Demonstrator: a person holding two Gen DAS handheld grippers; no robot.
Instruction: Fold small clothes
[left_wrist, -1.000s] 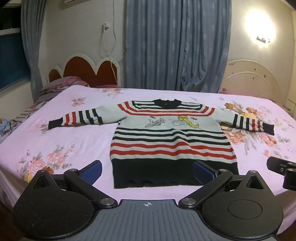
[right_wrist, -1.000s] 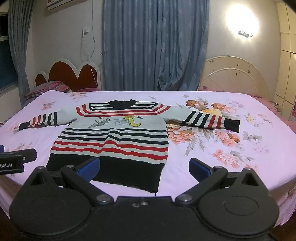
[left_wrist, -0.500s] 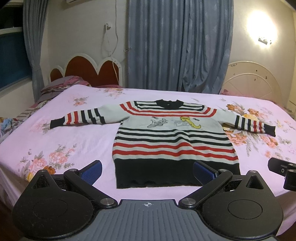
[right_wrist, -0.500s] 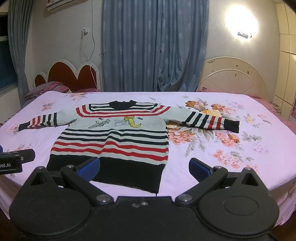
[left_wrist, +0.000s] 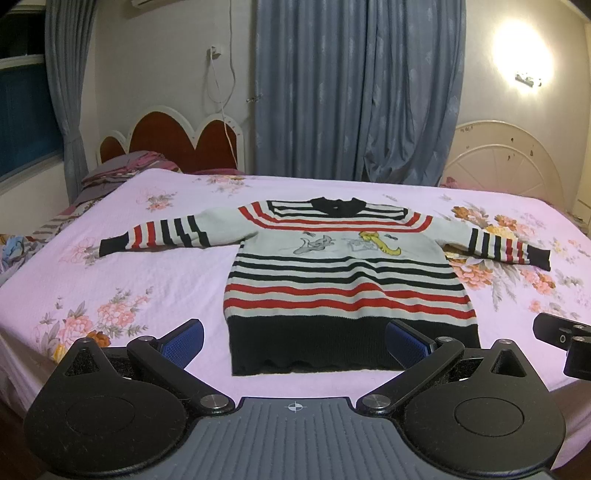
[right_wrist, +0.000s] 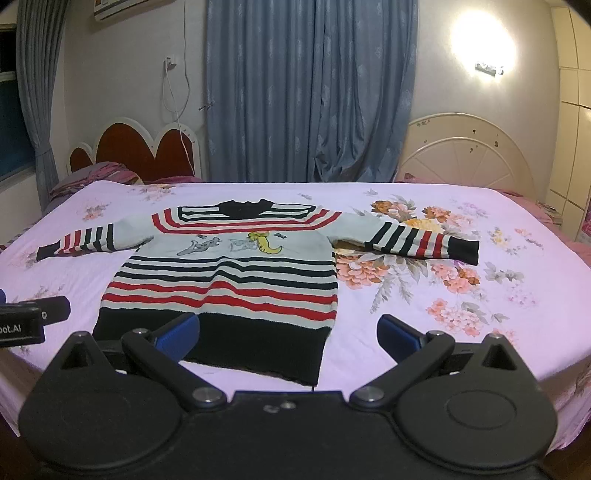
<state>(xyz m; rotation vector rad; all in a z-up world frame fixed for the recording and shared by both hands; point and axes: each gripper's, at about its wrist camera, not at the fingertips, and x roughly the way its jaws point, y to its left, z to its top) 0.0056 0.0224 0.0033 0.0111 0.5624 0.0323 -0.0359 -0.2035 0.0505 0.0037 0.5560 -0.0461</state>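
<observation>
A small striped sweater (left_wrist: 343, 280) lies flat on the pink floral bed (left_wrist: 110, 273), both sleeves spread out, black hem nearest me. It is grey with red and black stripes and a cartoon print on the chest. My left gripper (left_wrist: 295, 341) hovers open just short of the hem, holding nothing. In the right wrist view the same sweater (right_wrist: 229, 273) sits left of centre, and my right gripper (right_wrist: 288, 334) is open over the hem's right corner. Each gripper shows at the edge of the other's view.
Red scalloped headboard (left_wrist: 170, 144) and folded bedding (left_wrist: 118, 171) at the far left. Blue curtains (left_wrist: 354, 88) hang behind the bed. A white round footboard (right_wrist: 469, 155) stands at the far right. The near bed edge runs just under both grippers.
Both views have drifted slightly, the left one a little to the left. The sweater lies as before and both grippers stay open.
</observation>
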